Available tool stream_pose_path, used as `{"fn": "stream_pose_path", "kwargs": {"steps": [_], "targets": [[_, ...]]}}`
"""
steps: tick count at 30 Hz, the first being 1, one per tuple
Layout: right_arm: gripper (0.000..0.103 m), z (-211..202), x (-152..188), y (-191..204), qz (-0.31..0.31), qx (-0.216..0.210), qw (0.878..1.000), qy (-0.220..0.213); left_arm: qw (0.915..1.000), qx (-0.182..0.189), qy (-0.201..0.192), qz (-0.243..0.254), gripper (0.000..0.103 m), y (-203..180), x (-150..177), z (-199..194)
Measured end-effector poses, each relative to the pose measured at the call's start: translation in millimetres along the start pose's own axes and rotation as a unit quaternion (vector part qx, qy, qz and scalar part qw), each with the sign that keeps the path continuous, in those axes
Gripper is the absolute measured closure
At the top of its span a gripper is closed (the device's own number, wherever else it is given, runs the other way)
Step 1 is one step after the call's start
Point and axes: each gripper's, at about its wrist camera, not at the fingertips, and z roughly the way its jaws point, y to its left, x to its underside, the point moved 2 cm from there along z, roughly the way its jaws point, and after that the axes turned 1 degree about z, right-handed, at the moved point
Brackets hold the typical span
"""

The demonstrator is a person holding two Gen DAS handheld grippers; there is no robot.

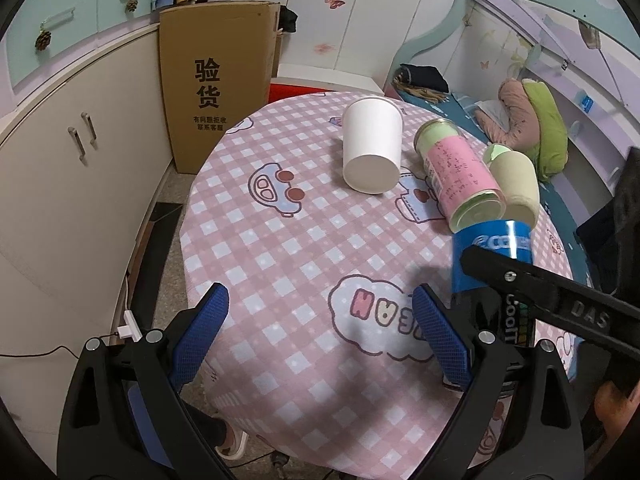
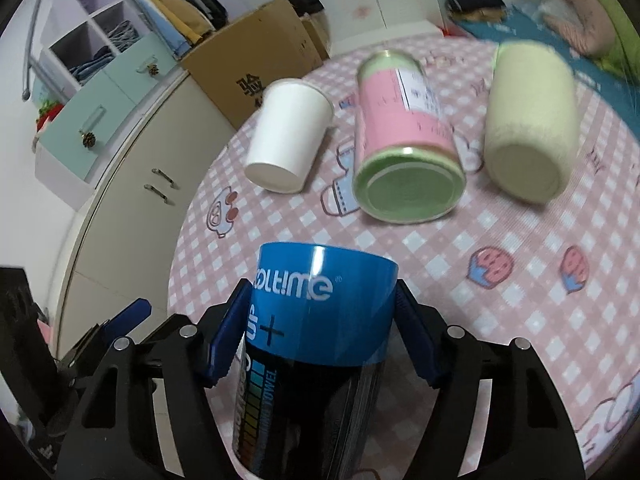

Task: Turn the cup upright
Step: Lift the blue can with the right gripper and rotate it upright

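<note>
A blue and black cup printed "COOLTIME" sits between the blue pads of my right gripper, which is shut on it above the pink checked table. It also shows in the left wrist view, held by the right gripper's black arm. My left gripper is open and empty over the near part of the table. A white paper cup lies on its side; it also shows in the right wrist view.
A pink and green can and a cream cylinder lie on their sides at the table's right. A cardboard box and beige cabinets stand to the left. A bed lies beyond the table.
</note>
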Motion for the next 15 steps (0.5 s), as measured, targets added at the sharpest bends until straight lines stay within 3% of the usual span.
{"fn": "stream_pose_path", "kwargs": {"steps": [8, 15], "targets": [[0.037, -30.7, 4.1, 17.0, -0.083, 0.076, 0.990, -0.082, 0.9999, 0.005, -0.012, 0.010, 0.010, -13.4, -0.5, -11.9], [0.038, -35.5, 12.4, 19.5, -0.098, 0.089, 0.987, -0.094, 0.9996, -0.002, -0.019, 0.023, 0.010, -21.8, 3.4, -21.0]]}}
